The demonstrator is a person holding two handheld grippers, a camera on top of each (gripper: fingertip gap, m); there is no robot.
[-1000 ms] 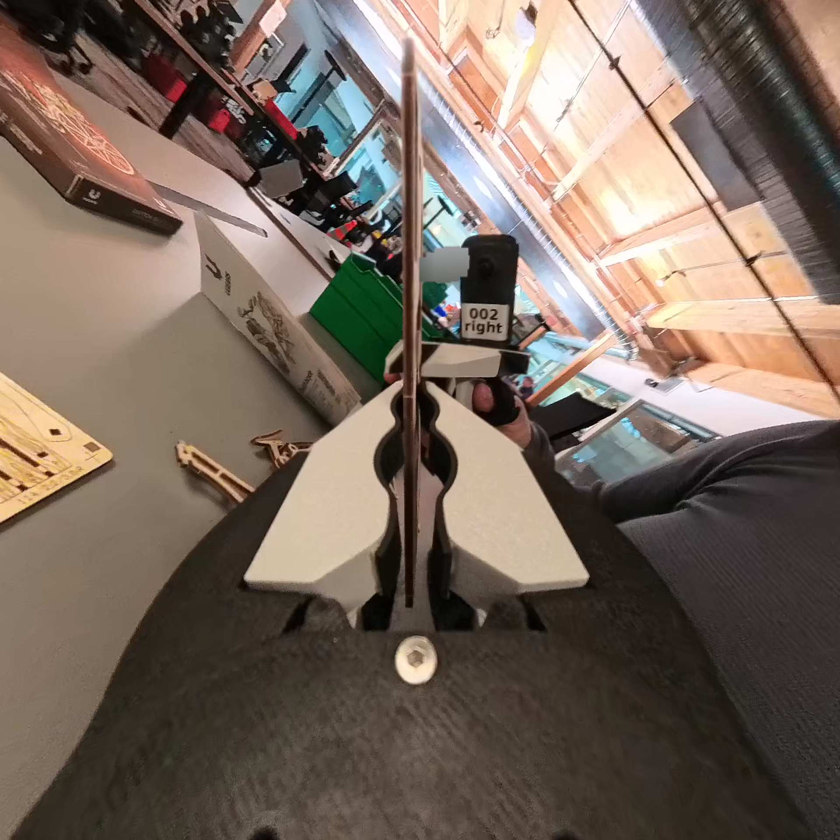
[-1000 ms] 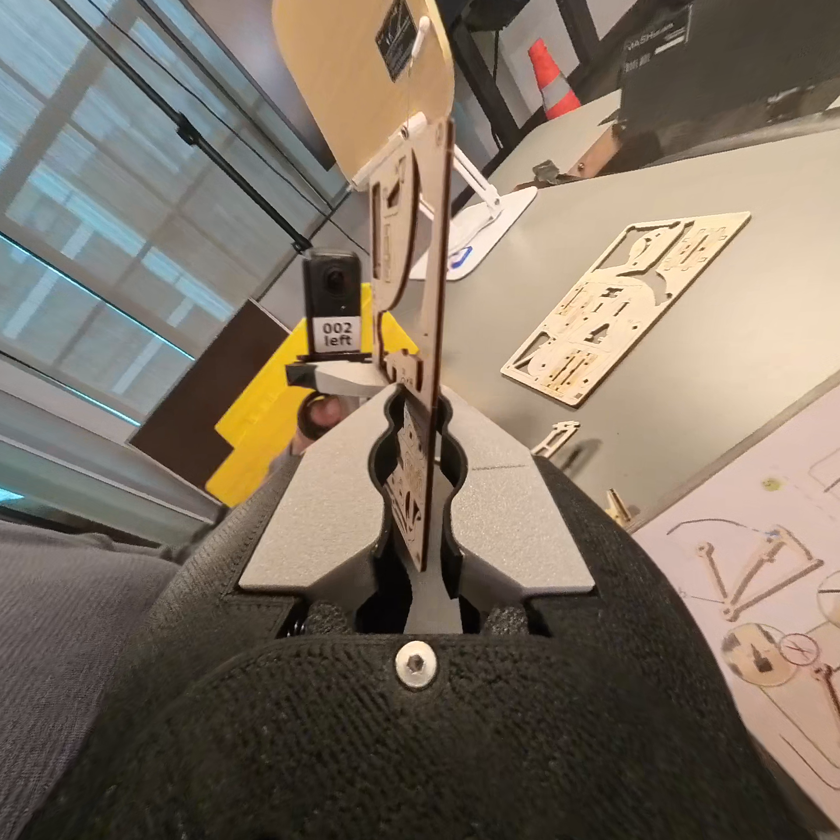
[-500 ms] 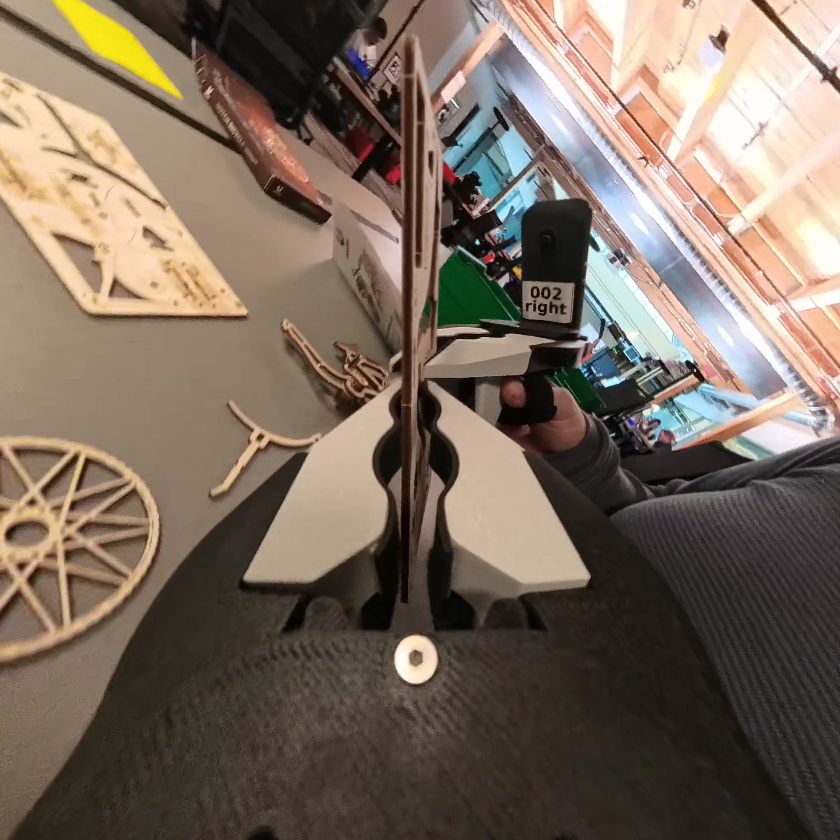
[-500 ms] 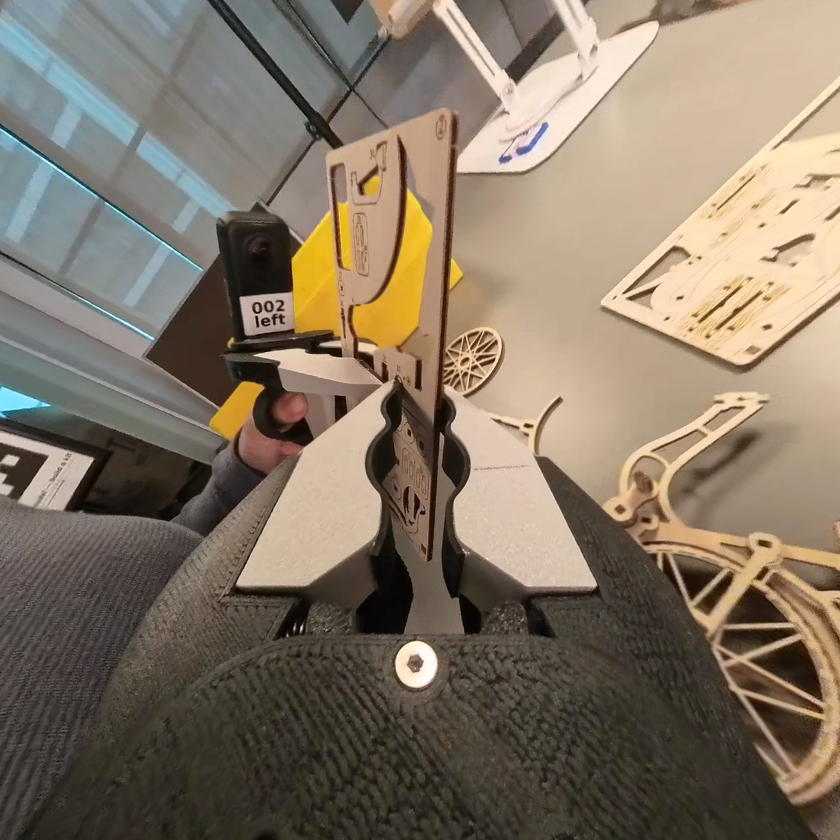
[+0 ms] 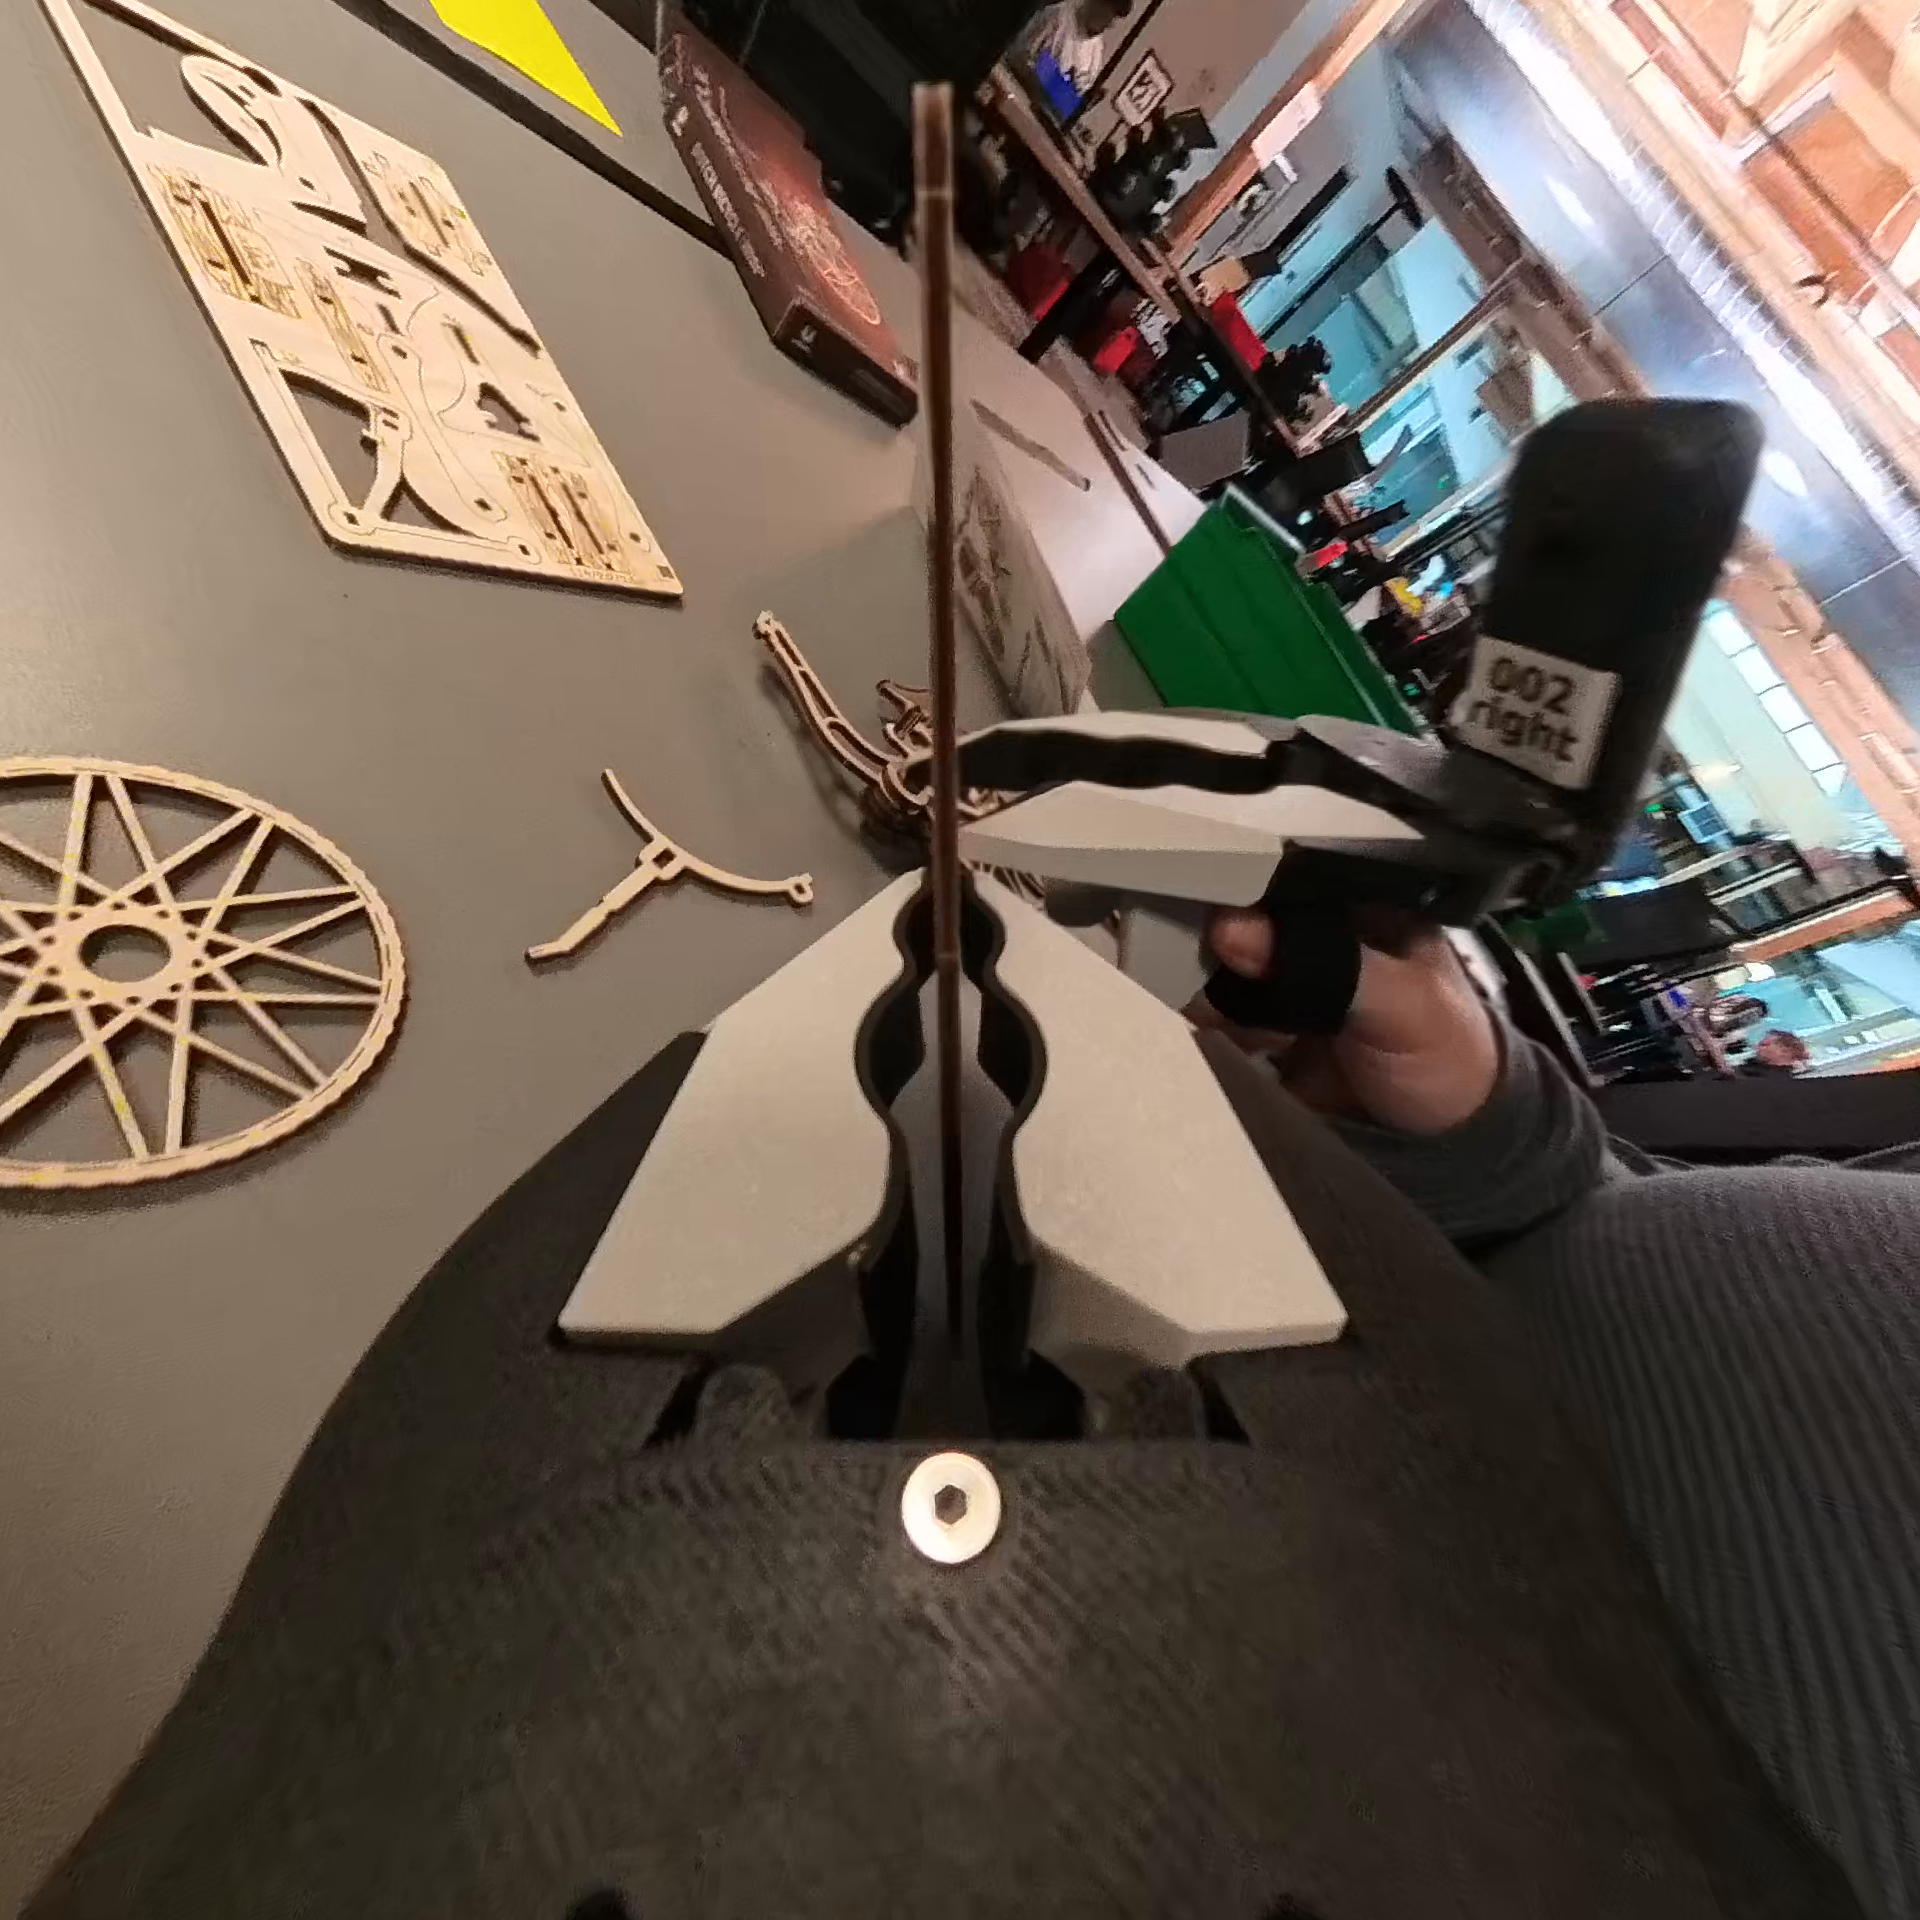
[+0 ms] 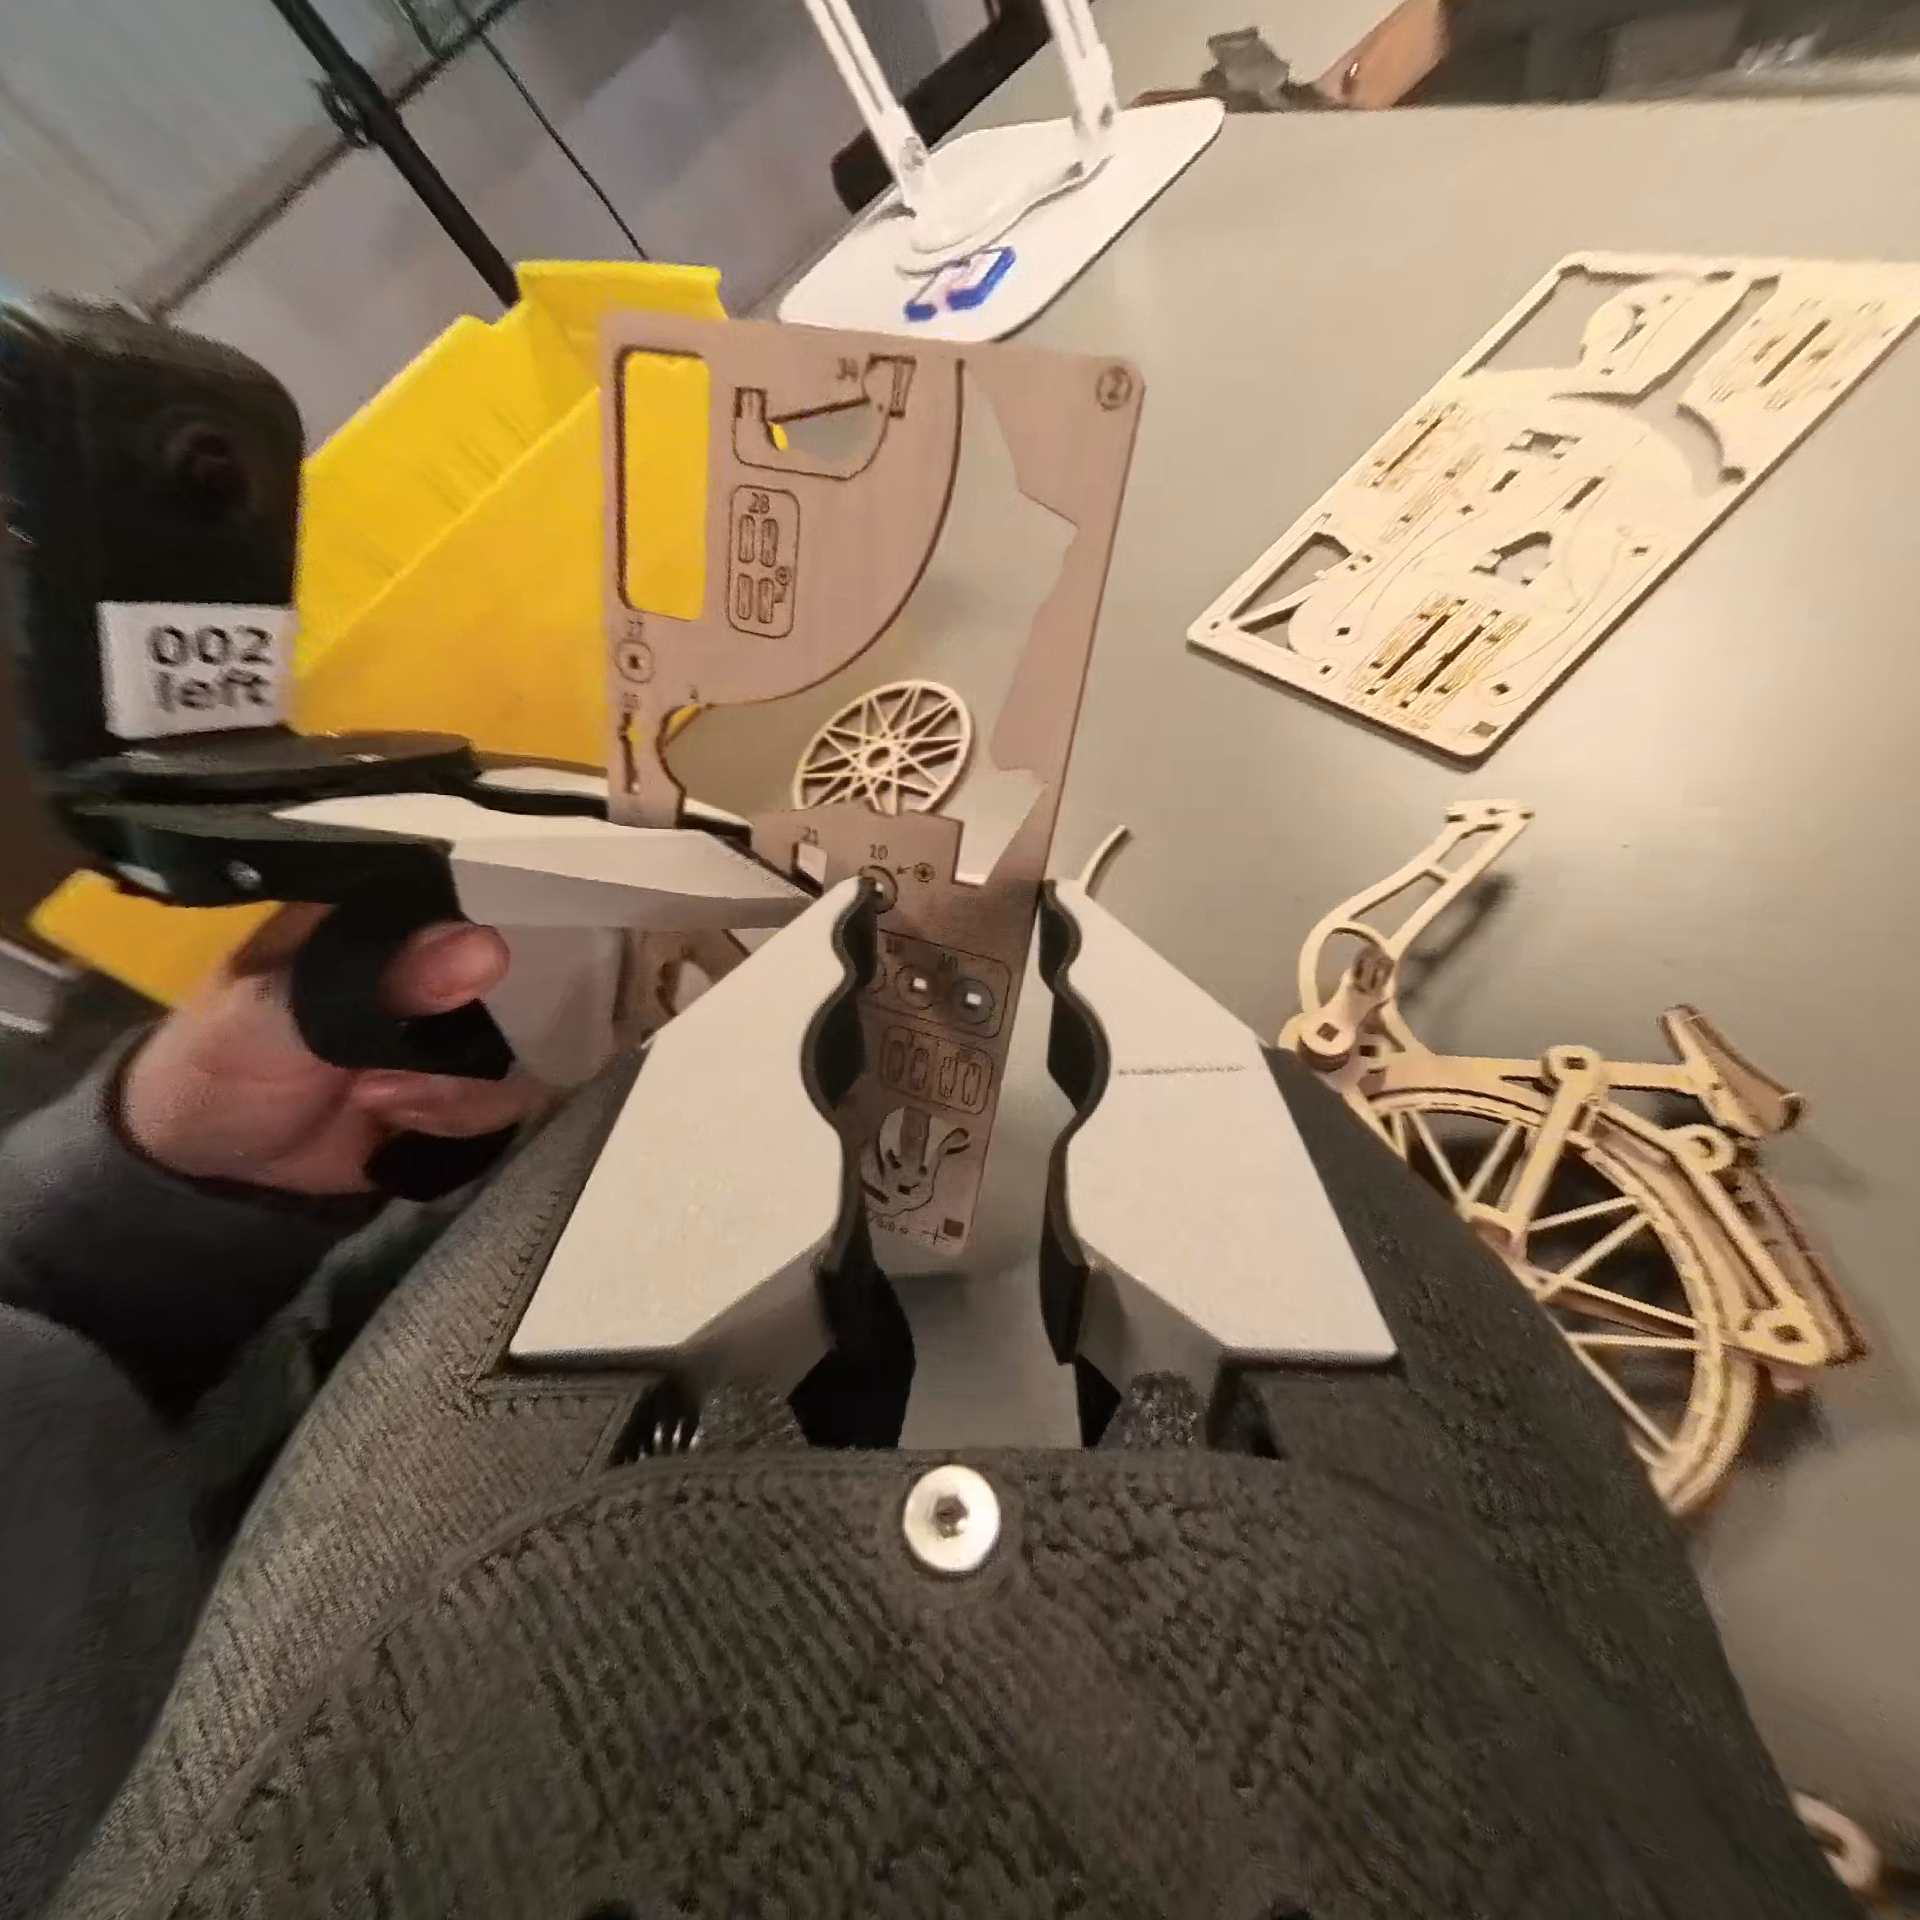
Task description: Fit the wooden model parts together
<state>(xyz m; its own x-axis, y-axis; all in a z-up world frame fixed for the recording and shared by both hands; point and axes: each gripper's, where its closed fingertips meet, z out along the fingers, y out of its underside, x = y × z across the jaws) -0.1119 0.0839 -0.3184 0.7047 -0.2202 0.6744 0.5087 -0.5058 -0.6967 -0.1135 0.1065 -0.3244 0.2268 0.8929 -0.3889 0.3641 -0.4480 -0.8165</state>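
1. Clamping hard, the left gripper (image 5: 943, 914) has its grey fingers pinched on the thin brown laser-cut plywood sheet (image 6: 852, 623), which it holds upright above the table, edge-on to its own camera
2. The right gripper (image 6: 951, 894) stands parted: the sheet's lower corner sits in the gap, lying against one finger and clear of the other, so it grips nothing
3. I'd judge the step in hand to be freeing a small part from this sheet, with no joining yet; several of its outlines are already empty
4. The next move calls for the right gripper to close on one small scored piece near the lower edge while the left holds steady, then push or twist gently, since the wood looks thin and could snap
5. Just beyond, on the grey table (image 5: 312, 727), lies the part-built pale wooden bicycle frame (image 6: 1558, 1174) with its spoked wheel, where a freed piece likely goes
6. Farther off lie a loose round star-spoked wooden wheel (image 5: 135, 966), a curved T-shaped wooden strut (image 5: 665, 883) and a pale flat sheet of uncut parts (image 5: 395, 343); behind them stands a yellow plastic bin (image 6: 468, 499)
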